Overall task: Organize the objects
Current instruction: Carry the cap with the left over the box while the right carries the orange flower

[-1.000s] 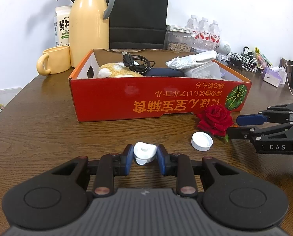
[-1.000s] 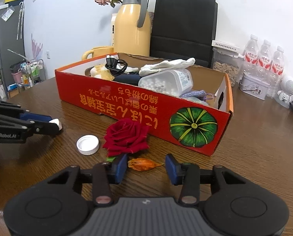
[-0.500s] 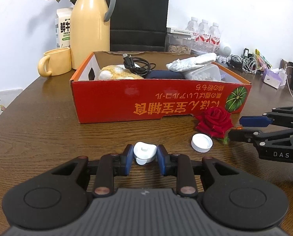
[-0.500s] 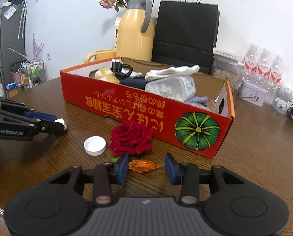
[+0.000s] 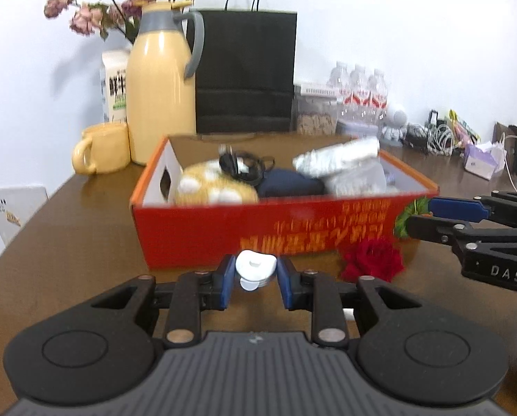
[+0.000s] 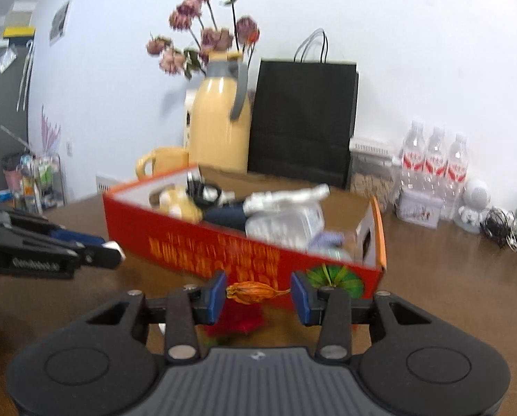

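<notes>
Left wrist: left gripper (image 5: 255, 279) jaws clamped on white cap (image 5: 255, 265), just before red box (image 5: 286, 228). Right wrist: right gripper (image 6: 258, 293) jaws pinching orange dried pod (image 6: 253, 292) endwise, above red rose (image 6: 236, 319), near box front.

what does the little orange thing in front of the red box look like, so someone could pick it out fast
Find the long red cardboard box on the wooden table. Just in front of its printed side, the right hand-held gripper holds a dried orange pod between its blue pads. It is small, wrinkled and pointed, unlike the round red rose below.
</notes>
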Demonstrator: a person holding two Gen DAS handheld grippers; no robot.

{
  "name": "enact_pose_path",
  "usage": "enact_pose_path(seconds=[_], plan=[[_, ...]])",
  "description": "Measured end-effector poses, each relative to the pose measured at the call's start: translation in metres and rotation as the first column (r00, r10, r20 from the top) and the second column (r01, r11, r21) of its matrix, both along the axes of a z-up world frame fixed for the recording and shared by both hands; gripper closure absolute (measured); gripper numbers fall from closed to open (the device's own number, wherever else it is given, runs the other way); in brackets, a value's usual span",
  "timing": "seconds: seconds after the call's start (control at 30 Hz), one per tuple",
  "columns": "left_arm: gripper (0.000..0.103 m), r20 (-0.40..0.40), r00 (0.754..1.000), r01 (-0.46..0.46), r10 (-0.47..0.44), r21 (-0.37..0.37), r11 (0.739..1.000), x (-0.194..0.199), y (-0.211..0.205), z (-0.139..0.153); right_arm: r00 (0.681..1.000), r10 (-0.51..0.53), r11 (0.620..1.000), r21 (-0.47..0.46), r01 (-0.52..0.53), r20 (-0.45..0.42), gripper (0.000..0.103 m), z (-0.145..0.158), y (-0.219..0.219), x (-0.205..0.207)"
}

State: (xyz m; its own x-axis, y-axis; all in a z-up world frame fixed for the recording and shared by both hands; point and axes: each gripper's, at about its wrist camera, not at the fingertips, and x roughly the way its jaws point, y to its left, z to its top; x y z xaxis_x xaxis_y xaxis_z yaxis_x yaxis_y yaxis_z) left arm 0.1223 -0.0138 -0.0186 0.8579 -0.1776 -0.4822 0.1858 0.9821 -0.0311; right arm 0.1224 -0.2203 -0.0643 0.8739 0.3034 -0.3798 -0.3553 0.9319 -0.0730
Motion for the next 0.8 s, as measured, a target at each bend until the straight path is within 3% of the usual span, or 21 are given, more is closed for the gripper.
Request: enact_pose_path(seconds=[0.4, 0.8], plan=[[0.076, 0.122, 0.991, -0.042, 0.046, -0.037, 0.998, 0.044, -0.004, 0.041, 0.994, 0.011, 1.0, 0.023, -0.013, 0.105, 0.064, 0.038, 0.037, 0.044], [0.076, 0.138, 0.982, -0.116, 0.125, -0.075, 0.99, 0.111, 0.004, 0.047, 0.992, -0.064, 0.994, 0.099, 0.053, 0.109, 0.064, 0.046, 0.046, 0.111]])
